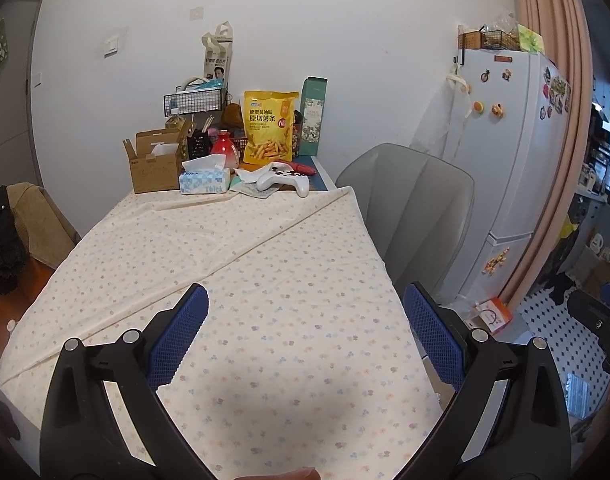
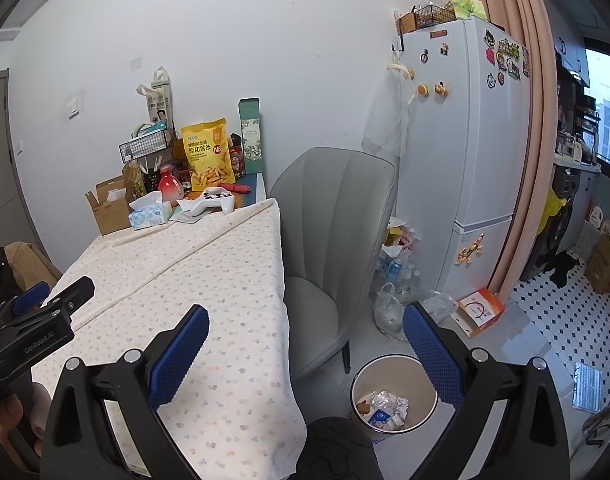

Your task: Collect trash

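Observation:
A round trash bin [image 2: 393, 364] stands on the floor right of the table, with crumpled wrappers and paper [image 2: 385, 406] inside. My right gripper [image 2: 305, 322] is open and empty, held over the table's right edge and the bin. My left gripper [image 1: 307, 304] is open and empty above the flowered tablecloth [image 1: 265, 280]; it also shows at the left of the right wrist view [image 2: 45, 304]. Crumpled paper [image 1: 247, 176] lies at the table's far end beside a white game controller [image 1: 283, 180].
At the far end stand a tissue box [image 1: 205, 182], a cardboard box [image 1: 155, 164], a yellow snack bag [image 1: 269, 128] and a red vase [image 1: 225, 148]. A grey chair [image 2: 333, 240] stands right of the table, then plastic bags [image 2: 393, 304], an orange box [image 2: 481, 312] and a fridge [image 2: 473, 160].

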The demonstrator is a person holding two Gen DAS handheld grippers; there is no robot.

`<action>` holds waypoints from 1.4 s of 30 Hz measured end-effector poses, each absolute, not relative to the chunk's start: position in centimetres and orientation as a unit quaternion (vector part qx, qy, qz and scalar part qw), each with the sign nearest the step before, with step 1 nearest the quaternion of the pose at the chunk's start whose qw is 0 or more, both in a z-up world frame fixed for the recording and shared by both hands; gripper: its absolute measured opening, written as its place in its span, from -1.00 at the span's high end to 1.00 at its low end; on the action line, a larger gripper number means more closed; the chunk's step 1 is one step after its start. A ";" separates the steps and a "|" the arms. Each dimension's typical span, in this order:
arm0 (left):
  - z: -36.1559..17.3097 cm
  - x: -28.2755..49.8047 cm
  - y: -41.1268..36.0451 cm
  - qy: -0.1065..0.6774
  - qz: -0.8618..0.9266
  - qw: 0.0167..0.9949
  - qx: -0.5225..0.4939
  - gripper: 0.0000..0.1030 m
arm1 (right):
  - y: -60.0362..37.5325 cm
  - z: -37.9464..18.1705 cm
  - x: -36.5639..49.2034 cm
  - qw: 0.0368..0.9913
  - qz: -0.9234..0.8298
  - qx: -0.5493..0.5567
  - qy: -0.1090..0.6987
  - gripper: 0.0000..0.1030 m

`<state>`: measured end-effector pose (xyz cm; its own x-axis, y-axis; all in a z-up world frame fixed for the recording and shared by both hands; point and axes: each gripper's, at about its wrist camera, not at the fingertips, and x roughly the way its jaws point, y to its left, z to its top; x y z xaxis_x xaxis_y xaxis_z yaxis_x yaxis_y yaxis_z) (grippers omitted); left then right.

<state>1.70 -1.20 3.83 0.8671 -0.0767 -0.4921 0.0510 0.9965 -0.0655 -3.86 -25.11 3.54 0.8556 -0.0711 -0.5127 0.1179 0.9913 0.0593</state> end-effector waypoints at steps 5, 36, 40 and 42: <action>3.8 1.6 -1.2 0.256 -0.033 0.966 -0.025 -0.89 | -25.1 3.5 -3.9 0.963 -0.050 0.043 0.262 -0.85; 2.7 1.4 -0.1 0.259 -0.013 0.966 -0.025 -0.89 | -23.6 2.3 -3.0 0.959 -0.025 0.040 0.281 -0.85; 2.6 1.4 -0.3 0.259 -0.017 0.965 -0.025 -0.89 | -23.6 2.1 -2.9 0.957 -0.029 0.038 0.285 -0.85; 2.5 1.4 -0.3 0.258 -0.018 0.966 -0.026 -0.89 | -23.7 2.1 -2.8 0.957 -0.030 0.039 0.285 -0.85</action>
